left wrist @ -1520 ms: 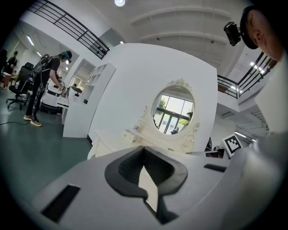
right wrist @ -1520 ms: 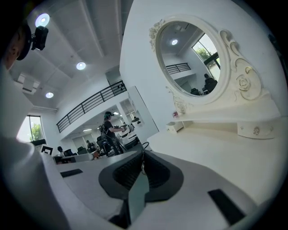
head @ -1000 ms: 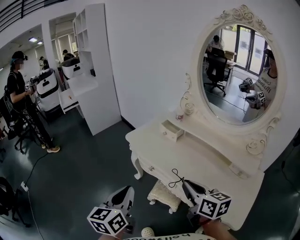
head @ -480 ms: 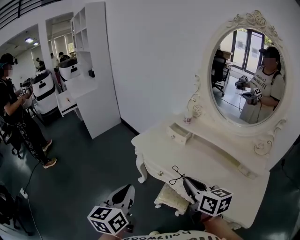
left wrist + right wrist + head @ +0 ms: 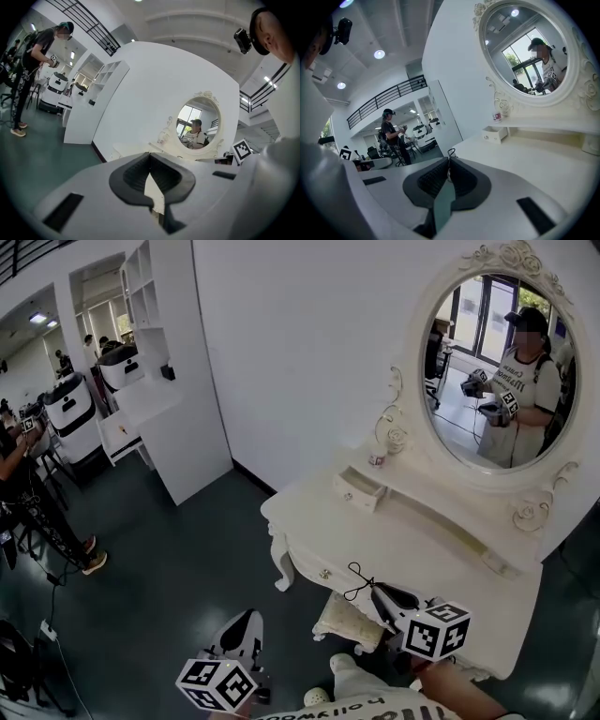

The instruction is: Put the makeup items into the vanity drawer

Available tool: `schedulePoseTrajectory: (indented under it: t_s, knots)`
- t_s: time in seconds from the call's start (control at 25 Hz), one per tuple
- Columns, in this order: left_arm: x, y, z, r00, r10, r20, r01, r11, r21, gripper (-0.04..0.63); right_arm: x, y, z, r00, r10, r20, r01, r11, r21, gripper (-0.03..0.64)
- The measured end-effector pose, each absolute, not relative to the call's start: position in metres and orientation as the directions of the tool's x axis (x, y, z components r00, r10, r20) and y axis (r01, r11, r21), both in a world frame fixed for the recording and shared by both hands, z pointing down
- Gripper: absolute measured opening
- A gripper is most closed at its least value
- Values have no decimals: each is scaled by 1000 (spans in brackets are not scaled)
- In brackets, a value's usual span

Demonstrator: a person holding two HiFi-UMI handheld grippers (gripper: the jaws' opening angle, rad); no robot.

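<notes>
A white vanity table (image 5: pixel 422 554) with an oval mirror (image 5: pixel 497 371) stands against the wall. A small drawer (image 5: pixel 359 489) on its top shelf stands pulled open; it also shows in the right gripper view as the drawer (image 5: pixel 495 134), with a little red-labelled jar (image 5: pixel 497 116) behind it. My right gripper (image 5: pixel 375 590) hovers at the table's front edge, shut on a thin black wire-like item (image 5: pixel 357 582) whose loop (image 5: pixel 451 152) sticks out past the jaw tips. My left gripper (image 5: pixel 249 617) hangs lower left over the floor, shut, with nothing in it.
A cushioned stool (image 5: pixel 349 622) sits under the table front. A tall white shelf unit (image 5: pixel 173 371) stands left along the wall. People with equipment stand at the far left (image 5: pixel 23 493) on the dark green floor.
The head view has shifted nearer to the vanity, and the mirror now shows the person holding the grippers. Both grippers keep their places and states.
</notes>
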State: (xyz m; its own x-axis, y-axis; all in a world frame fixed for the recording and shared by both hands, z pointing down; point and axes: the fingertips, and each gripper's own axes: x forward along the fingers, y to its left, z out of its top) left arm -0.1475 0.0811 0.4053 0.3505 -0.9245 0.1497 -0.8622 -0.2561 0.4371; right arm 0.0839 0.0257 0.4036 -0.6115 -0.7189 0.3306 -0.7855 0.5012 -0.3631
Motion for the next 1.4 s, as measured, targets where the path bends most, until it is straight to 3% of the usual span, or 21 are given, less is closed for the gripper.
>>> schedulePoseTrajectory:
  t_s: [0.4,0.64,1.4]
  knots:
    - [-168,69,402,274,-952,139,-881,-191,432,8,67,-12,402,-662,-690,292,-732,511,-451,37]
    - [-173,45,400,254,-955,151,-885,-166,436,8,63,-46,403,-663,-677,321,-745,552,-374,37]
    - [-147,-75,385,205,-959,198,-913,-115,391,8,104,-207,412,-653,-671,351,-755,536,-378,37]
